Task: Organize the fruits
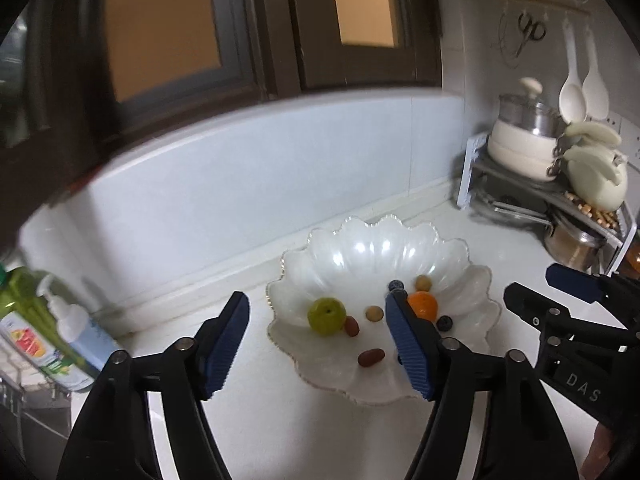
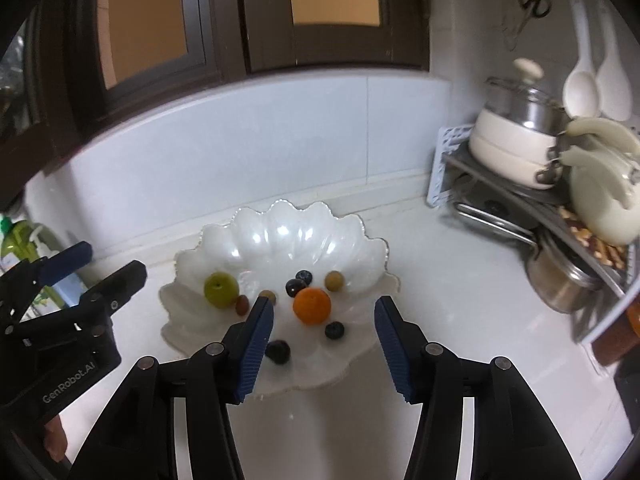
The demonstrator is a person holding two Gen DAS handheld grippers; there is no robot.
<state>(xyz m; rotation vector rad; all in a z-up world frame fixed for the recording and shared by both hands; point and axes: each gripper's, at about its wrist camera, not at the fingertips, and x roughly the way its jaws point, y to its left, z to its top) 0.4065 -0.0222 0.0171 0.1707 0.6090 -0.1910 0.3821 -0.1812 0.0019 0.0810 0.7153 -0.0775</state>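
1. At the far left of the left wrist view I am seeing a green bottle (image 1: pixel 24 304) and a white pump bottle (image 1: pixel 78 330) standing close together on a wire rack, well apart from the fruit.
2. My left gripper (image 1: pixel 316 344) is hanging above the counter (image 1: pixel 320 432) with its jaws apart and nothing between the blue pads; its right finger (image 1: pixel 408 348) is covering part of the dish from this camera.
3. The scalloped white dish (image 1: pixel 476 292) is sitting in the middle of the frame, near the tiled back wall (image 1: pixel 240 184), and it is holding all the fruit I can make out.
4. In the right wrist view, the green fruit (image 2: pixel 221 289) is lying at the dish's left, with a small reddish-brown piece (image 2: pixel 241 305) touching its lower right.
5. The orange (image 2: pixel 312 305) is lying at the dish's centre, with dark berries (image 2: pixel 304 278) just above it and two more below, at (image 2: pixel 334 330) and (image 2: pixel 278 351).
6. A tan round fruit (image 2: pixel 334 280) is lying to the upper right of the orange.
7. My right gripper (image 2: pixel 324 344) is hovering over the dish's near edge, jaws spread and gripping nothing; its left finger (image 2: pixel 256 348) is hiding a strip of the dish.
8. At the right, a rack (image 2: pixel 516 196) is crowding the counter's corner, carrying a white pot (image 2: pixel 508 152) and a steel pan (image 2: pixel 560 280).
9. White ladles (image 2: pixel 580 88) and scissors (image 2: pixel 534 0) are hanging on the wall at the upper right.
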